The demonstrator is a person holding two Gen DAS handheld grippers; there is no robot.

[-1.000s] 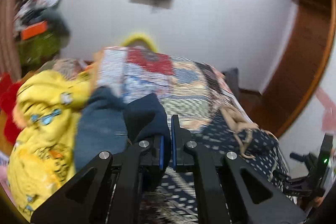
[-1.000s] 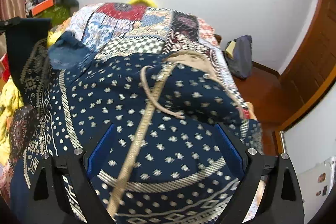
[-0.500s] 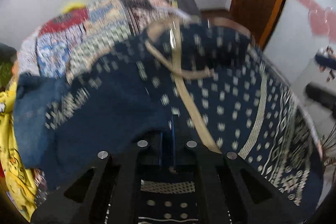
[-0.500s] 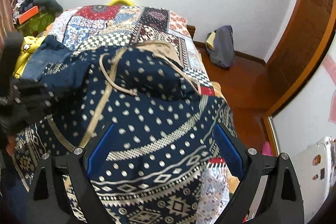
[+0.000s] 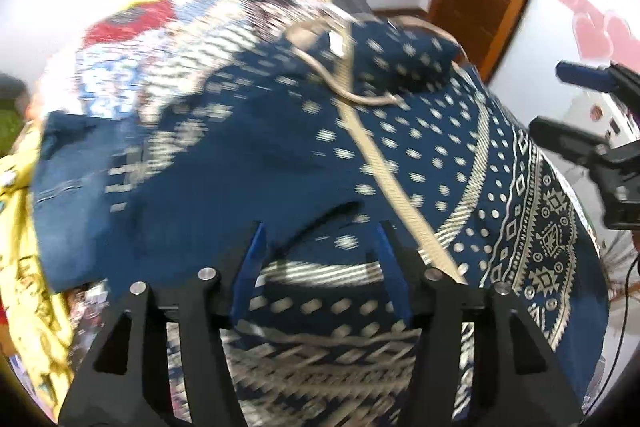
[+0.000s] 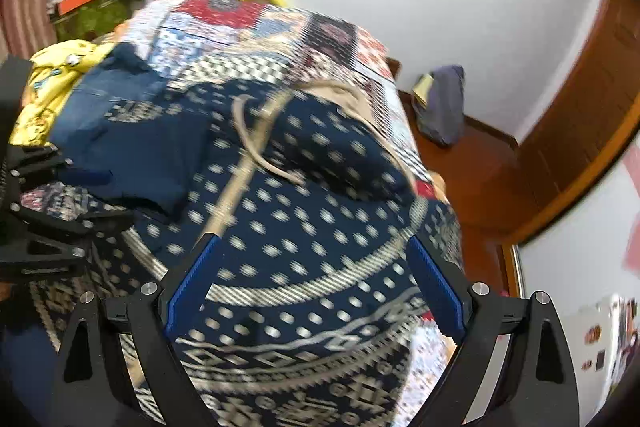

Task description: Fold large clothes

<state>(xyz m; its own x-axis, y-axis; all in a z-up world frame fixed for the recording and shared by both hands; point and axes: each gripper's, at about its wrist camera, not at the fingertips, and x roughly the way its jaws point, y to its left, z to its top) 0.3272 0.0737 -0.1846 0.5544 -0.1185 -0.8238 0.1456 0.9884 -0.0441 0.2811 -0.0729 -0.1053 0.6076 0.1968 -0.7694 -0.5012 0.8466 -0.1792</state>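
A large navy garment (image 5: 420, 147) (image 6: 320, 219) with cream dots, patterned borders and a tan drawstring lies spread over the bed. Its left part (image 5: 180, 187) (image 6: 160, 147) is folded over, plain inner side up. My left gripper (image 5: 322, 227) hangs just above that fold's edge. Its jaws are opening and the pads stand apart from the cloth, which lies beneath them. From the right wrist view the left gripper (image 6: 92, 191) shows at the garment's left side. My right gripper (image 6: 312, 239) is open above the dotted middle, holding nothing, and its fingers (image 5: 580, 75) show at the right edge.
A patchwork quilt (image 5: 140, 47) (image 6: 240, 27) covers the bed. A yellow garment (image 5: 16, 227) (image 6: 52, 79) and blue denim (image 6: 100, 95) lie at its left side. A bag (image 6: 444, 103) sits on the wooden floor by the wall, with a wooden door (image 6: 580, 87) to the right.
The left gripper carried the navy cloth down and across the garment, then its jaws parted and let it go. The right gripper shifted a little.
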